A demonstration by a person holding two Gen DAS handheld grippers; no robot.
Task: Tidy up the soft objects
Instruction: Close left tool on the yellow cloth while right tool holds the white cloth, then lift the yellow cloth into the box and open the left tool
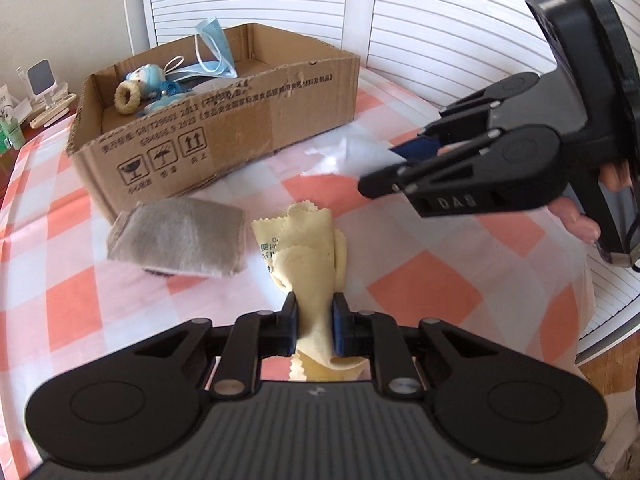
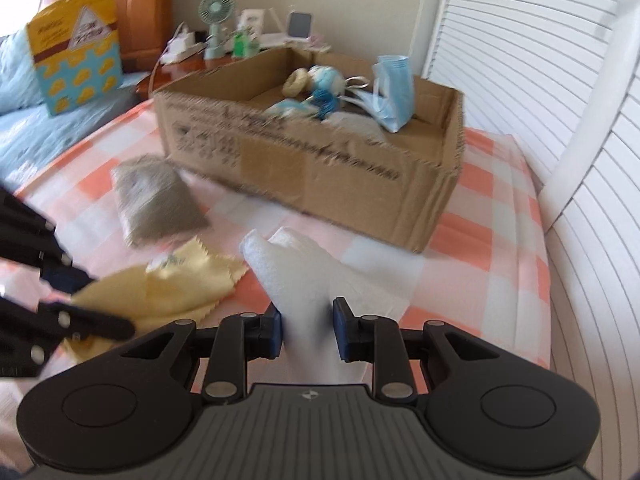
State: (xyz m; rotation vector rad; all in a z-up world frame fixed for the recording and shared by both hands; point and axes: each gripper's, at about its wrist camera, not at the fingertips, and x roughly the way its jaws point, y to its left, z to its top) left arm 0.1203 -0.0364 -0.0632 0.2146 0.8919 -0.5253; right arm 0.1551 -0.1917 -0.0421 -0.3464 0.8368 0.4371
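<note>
- The left gripper [image 1: 314,326] was clamped on a pale yellow cleaning cloth [image 1: 308,248] with pinked edges; the cloth was bunched between its blue pads and fanned out ahead of the fingertips over the checked tablecloth [image 1: 424,292].
- Just left of that cloth, ahead of the left gripper, lay a folded grey fleece cloth [image 1: 178,238], close to the near wall of the cardboard box [image 1: 224,128].
- The right gripper [image 2: 307,330] was closed on a white cloth [image 2: 296,268], whose rolled end stuck out forward of its pads, pointing toward the box [image 2: 320,168].
- From the left wrist camera, the right gripper [image 1: 394,170] sat up and to the right, the white cloth [image 1: 348,154] trailing from its tip, with fingers [image 1: 580,216] of the person's hand showing on its handle.
- From the right wrist camera, the left gripper [image 2: 80,300] came in from the left edge, with the yellow cloth [image 2: 172,284] spreading from it and the grey cloth [image 2: 156,200] beyond.
- Inside the box, well ahead of both grippers, were a blue face mask [image 2: 394,92], a blue-and-white plush toy [image 2: 324,80] and a cream ring [image 1: 128,97].
- Beyond the box stood a small green desk fan [image 2: 216,10], with a yellow printed bag [image 2: 76,48] to its left.
</note>
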